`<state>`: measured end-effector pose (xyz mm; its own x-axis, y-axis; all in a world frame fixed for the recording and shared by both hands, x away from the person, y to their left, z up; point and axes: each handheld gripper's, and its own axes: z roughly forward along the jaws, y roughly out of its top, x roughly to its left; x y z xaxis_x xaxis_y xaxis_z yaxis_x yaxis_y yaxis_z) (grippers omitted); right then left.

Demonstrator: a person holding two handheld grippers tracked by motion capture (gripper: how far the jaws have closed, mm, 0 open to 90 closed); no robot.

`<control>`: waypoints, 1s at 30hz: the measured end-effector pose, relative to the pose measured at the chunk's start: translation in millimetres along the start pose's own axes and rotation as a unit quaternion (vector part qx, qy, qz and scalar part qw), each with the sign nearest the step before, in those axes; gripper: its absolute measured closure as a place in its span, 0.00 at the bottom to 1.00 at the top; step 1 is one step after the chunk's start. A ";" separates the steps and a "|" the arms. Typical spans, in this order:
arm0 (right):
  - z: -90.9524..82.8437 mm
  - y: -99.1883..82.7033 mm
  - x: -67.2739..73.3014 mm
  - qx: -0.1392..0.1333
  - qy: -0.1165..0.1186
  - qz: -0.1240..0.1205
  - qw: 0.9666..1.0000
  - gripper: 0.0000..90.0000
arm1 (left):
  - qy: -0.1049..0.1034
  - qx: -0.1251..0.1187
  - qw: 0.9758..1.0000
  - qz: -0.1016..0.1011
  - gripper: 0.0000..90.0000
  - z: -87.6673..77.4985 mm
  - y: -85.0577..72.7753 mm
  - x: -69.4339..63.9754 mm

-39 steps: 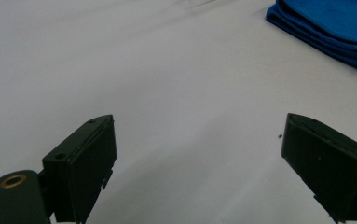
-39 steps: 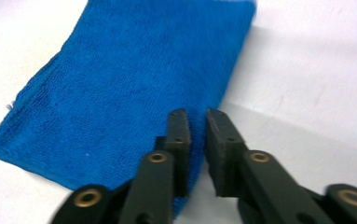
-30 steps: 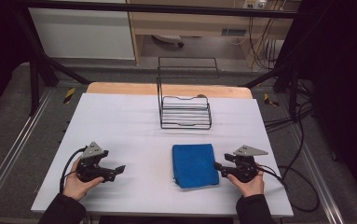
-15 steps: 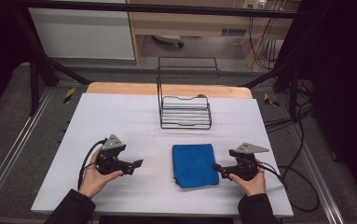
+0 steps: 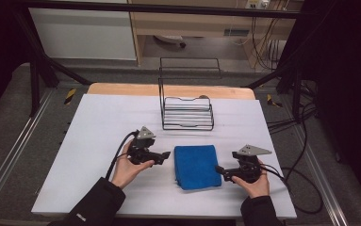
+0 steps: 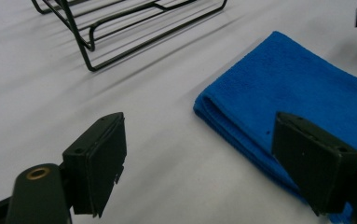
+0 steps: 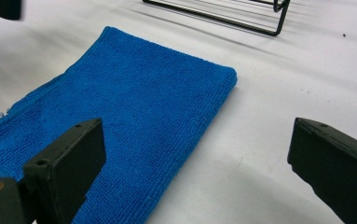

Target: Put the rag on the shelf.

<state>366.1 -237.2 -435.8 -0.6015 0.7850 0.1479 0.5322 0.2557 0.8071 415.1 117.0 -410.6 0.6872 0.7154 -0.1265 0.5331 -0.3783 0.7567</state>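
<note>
A folded blue cloth lies flat on the white table, in front of a black wire rack. My left gripper hovers just left of the cloth, pointing right at it. Its jaws have just been closing a little but stand open; in the left gripper view the cloth's folded corner lies ahead, not between the pads. My right gripper sits at the cloth's right edge, pointing left. Its jaws have just opened, and in the right gripper view they straddle the cloth's near edge without touching it.
The wire rack stands upright behind the cloth. A wooden strip borders the table's far side. Cables hang off the right edge. Metal rails run along both sides of the table.
My left gripper has travelled right across the table, from the left side up to the cloth's left edge. The right gripper has stayed put, and the cloth has not moved.
</note>
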 end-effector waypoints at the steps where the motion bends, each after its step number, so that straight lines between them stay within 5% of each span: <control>1: -0.3 0.0 -0.1 -0.001 0.000 0.000 1.000 0.05 | 0.002 0.005 1.000 -0.006 0.21 6.8 2.0 -0.5; 10: 0.8 -0.4 0.5 0.004 0.001 0.000 1.000 0.06 | 0.019 0.028 0.999 -0.018 0.40 44.3 16.3 -4.4; 15: 0.6 0.0 0.2 0.004 0.001 0.004 1.000 0.07 | 0.012 0.045 0.999 -0.022 0.54 58.2 19.3 -3.3; 21: 1.2 0.6 -0.1 0.005 0.004 0.009 1.000 0.08 | -0.002 0.063 0.998 -0.020 0.70 68.4 16.9 -4.1; 30: 1.8 1.6 -1.1 0.004 0.005 0.012 1.000 0.09 | -0.008 0.064 0.998 -0.013 0.76 73.0 15.7 -6.7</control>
<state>368.6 -236.7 -435.7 -0.5953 0.7848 0.1724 0.5505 0.2420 0.7990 454.9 63.3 -444.6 0.6790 0.7172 -0.1564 0.6095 -0.4320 0.6648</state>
